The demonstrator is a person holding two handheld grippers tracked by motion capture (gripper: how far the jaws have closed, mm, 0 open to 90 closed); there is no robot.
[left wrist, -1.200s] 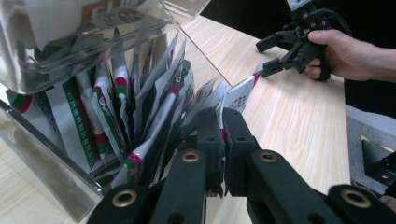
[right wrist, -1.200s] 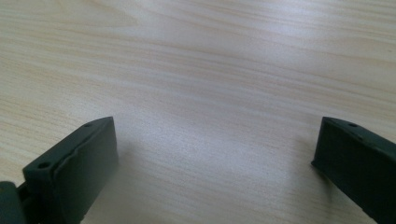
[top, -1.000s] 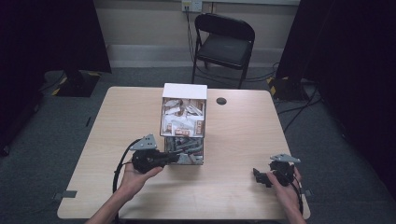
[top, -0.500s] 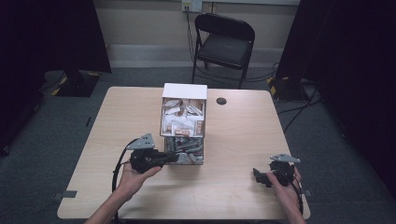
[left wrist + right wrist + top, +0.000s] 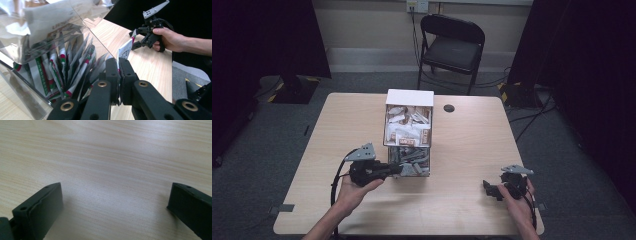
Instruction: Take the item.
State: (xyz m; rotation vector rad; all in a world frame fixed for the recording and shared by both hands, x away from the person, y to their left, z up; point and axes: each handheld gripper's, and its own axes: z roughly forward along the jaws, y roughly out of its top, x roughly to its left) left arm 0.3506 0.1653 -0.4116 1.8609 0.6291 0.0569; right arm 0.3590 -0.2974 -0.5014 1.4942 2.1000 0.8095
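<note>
- Left gripper (image 5: 119, 75) pinches a white sachet (image 5: 125, 51) at the clear dispenser's (image 5: 408, 131) lower bin.
- Right gripper (image 5: 492, 189) rests wide apart, empty, on the table (image 5: 472, 150).

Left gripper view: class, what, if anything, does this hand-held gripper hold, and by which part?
The left hand-held gripper is shut on a sachet, pinching its lower edge; its upper end sticks up beside the clear dispenser.

- left gripper (image 5: 396, 169) is showing matte black jaws with brass-ringed pivot holes, a grey three-cornered plate on top and a black cable trailing
- right gripper (image 5: 490, 189) is wearing the same black body and grey plate
- forearms are showing bare, no sleeves
</note>
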